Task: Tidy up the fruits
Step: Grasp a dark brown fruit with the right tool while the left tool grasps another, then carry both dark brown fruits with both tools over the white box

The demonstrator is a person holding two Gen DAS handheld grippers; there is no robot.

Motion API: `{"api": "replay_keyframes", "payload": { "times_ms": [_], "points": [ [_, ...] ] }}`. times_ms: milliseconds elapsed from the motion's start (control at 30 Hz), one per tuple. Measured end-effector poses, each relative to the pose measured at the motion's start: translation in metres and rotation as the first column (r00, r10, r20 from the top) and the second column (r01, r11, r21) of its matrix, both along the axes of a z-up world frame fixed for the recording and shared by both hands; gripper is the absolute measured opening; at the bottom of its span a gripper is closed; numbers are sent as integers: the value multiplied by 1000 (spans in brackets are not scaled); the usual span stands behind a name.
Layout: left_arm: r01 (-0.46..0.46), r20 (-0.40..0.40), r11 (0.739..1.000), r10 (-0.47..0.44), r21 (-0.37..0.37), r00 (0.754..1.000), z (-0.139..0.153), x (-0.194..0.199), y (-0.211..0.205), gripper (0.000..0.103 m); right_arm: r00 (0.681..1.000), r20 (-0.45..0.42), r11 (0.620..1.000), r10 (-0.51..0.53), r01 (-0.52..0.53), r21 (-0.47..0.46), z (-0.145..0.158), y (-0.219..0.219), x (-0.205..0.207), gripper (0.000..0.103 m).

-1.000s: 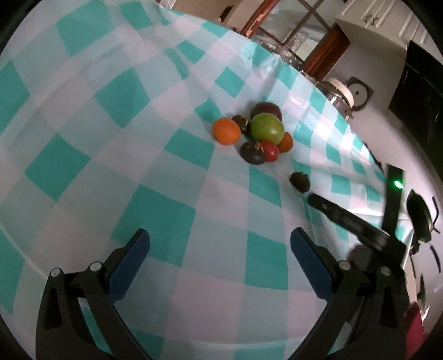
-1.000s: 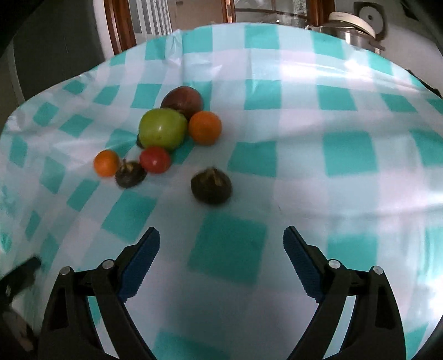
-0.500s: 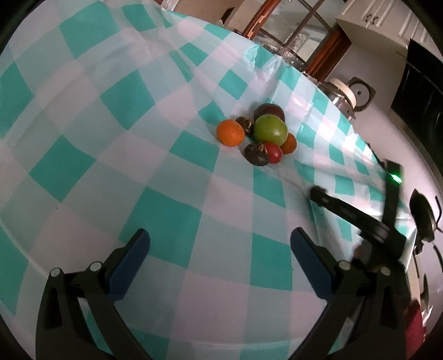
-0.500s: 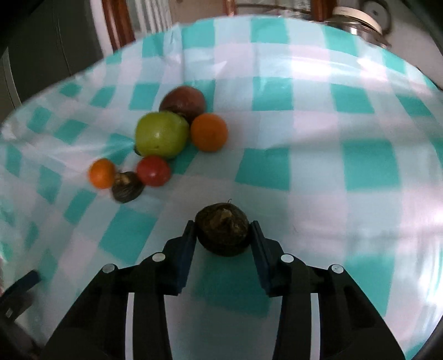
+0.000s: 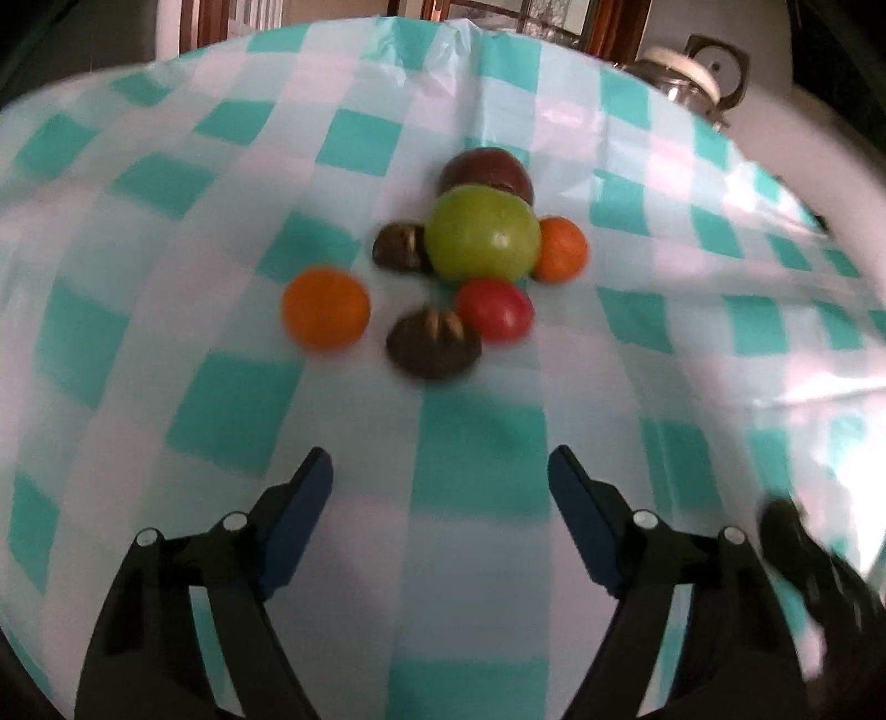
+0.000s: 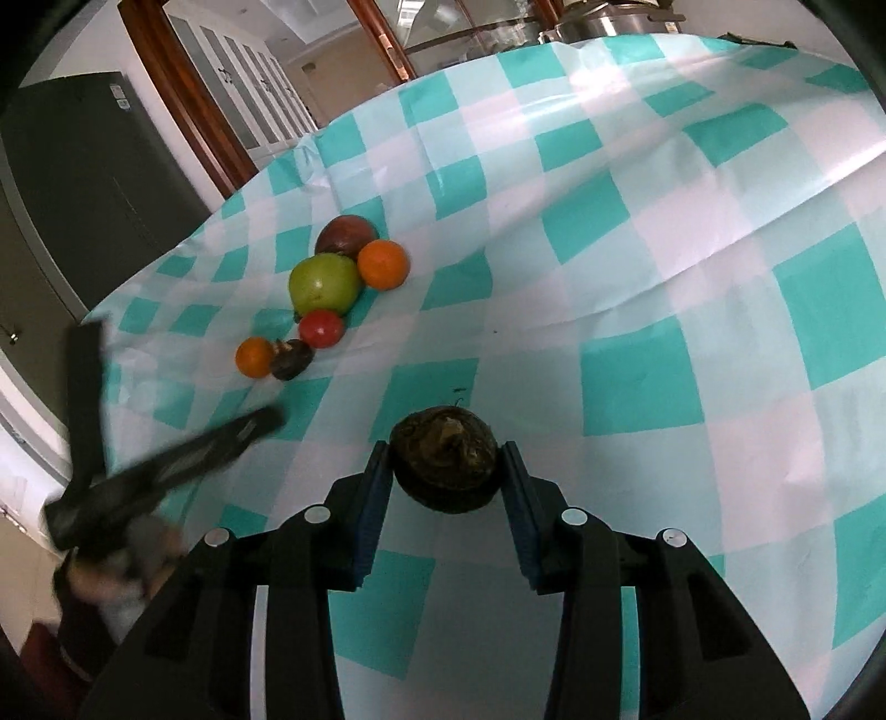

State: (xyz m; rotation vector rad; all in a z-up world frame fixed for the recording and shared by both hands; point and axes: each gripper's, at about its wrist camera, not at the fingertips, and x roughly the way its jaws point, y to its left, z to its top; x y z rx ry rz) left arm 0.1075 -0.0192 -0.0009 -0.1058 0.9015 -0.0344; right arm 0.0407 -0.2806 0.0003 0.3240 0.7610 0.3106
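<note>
A cluster of fruit lies on the teal-and-white checked tablecloth (image 5: 232, 410): a green apple (image 5: 484, 239), a dark red fruit (image 5: 487, 170) behind it, two oranges (image 5: 325, 307) (image 5: 560, 249), a red tomato (image 5: 494, 310) and two dark brown fruits (image 5: 433, 343) (image 5: 400, 246). My left gripper (image 5: 440, 476) points at the cluster from the near side; its jaws are closing with nothing between them. My right gripper (image 6: 446, 459) is shut on another dark brown fruit (image 6: 444, 466), off to the right of the cluster (image 6: 324, 285). The left gripper (image 6: 166, 459) shows blurred at the left of the right wrist view.
A metal pot with a lid (image 5: 684, 77) stands beyond the table's far right edge. Wooden-framed glass doors (image 6: 387, 50) and a dark cabinet (image 6: 77, 183) stand behind the table. The cloth is creased (image 6: 720, 210) to the right.
My right gripper has shut on the lone dark brown fruit and carried it away from the cluster. My left gripper has swung to face the cluster, come closer, and its jaws have narrowed.
</note>
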Motion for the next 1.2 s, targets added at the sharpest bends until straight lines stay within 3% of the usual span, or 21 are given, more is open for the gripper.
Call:
{"api": "replay_keyframes", "payload": {
  "times_ms": [167,233,300,433,600,733,800,1200],
  "points": [
    [2,-22,993,1,119,1000,-4,44,-9,68,1000,-5,1000,4,-4,13,-2,1,0,40],
    [49,-10,992,-49,112,999,-2,49,-10,52,1000,-6,1000,6,-6,13,-2,1,0,40],
    [73,-3,989,-73,131,997,-1,43,-13,43,1000,-6,1000,6,-6,23,-2,0,0,40],
    [109,29,989,-113,102,993,4,14,-11,43,1000,-8,1000,6,-5,26,-3,0,1,40],
    [131,99,991,-130,-5,987,13,-51,3,43,1000,-12,999,4,-4,37,-3,-2,1,40],
    [91,82,984,-79,-156,993,8,-81,26,43,1000,-15,999,7,-7,48,-3,-3,2,40],
    [72,97,979,-54,-192,994,7,-97,30,43,1000,-15,999,8,-7,51,-3,-3,2,40],
    [102,122,958,-71,-267,990,6,-117,35,43,1000,-11,998,12,-12,58,-4,-3,1,40]
  ]
}}
